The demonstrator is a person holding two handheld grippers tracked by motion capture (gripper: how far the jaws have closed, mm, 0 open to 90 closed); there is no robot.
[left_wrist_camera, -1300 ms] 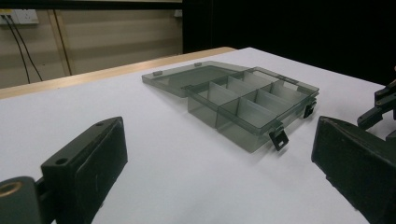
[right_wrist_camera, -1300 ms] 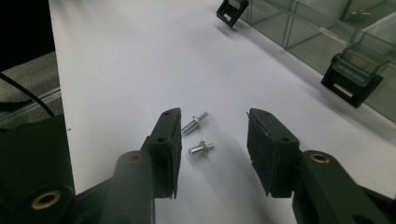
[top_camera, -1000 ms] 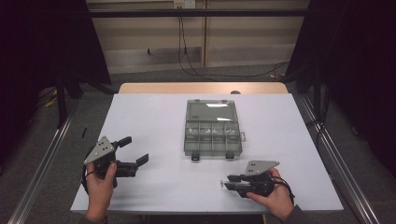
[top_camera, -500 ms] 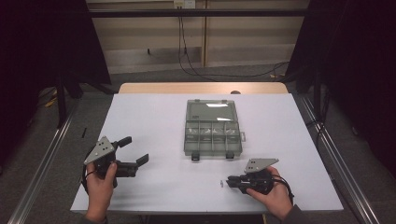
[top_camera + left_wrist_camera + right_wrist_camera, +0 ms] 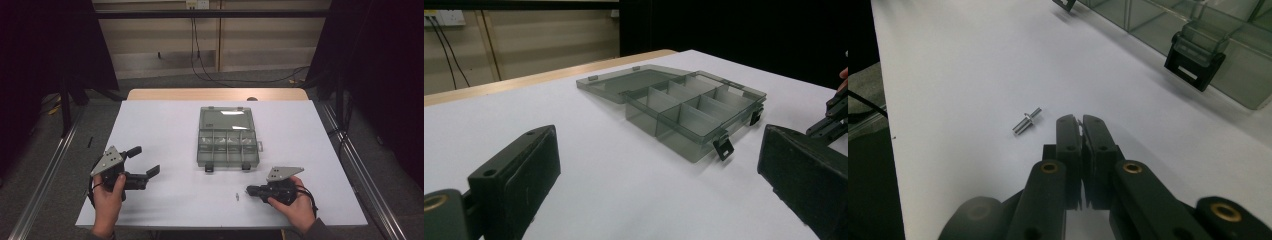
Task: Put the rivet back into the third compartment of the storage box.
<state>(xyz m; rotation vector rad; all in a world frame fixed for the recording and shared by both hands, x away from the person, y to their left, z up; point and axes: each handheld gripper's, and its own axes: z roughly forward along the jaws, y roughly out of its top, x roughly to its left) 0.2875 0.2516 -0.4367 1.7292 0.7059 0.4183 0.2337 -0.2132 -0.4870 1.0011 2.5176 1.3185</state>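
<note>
A clear grey compartment box (image 5: 228, 163) lies open mid-table, its lid (image 5: 225, 119) folded back and its dividers bare. A small silver screw (image 5: 237, 196) lies on the white table in front of it. My right gripper (image 5: 248, 190) rests low at the front right, pointing left toward the screw (image 5: 1026, 121). Its jaws have just been closing and now stand together; a tiny pale glint shows at their tips (image 5: 1079, 121), too small to identify. My left gripper (image 5: 144, 160) is held at the front left, open and empty, facing the box (image 5: 694, 107).
The box's two black latches (image 5: 1194, 64) hang off its front wall. A wooden strip (image 5: 215, 94) edges the table's far side. Metal rails (image 5: 45, 175) run along the floor on both sides, and cables (image 5: 200, 60) trail behind.
The right gripper's jaws have closed together, and the hand has shifted slightly lower toward the front edge. The left gripper and the box have not moved.
</note>
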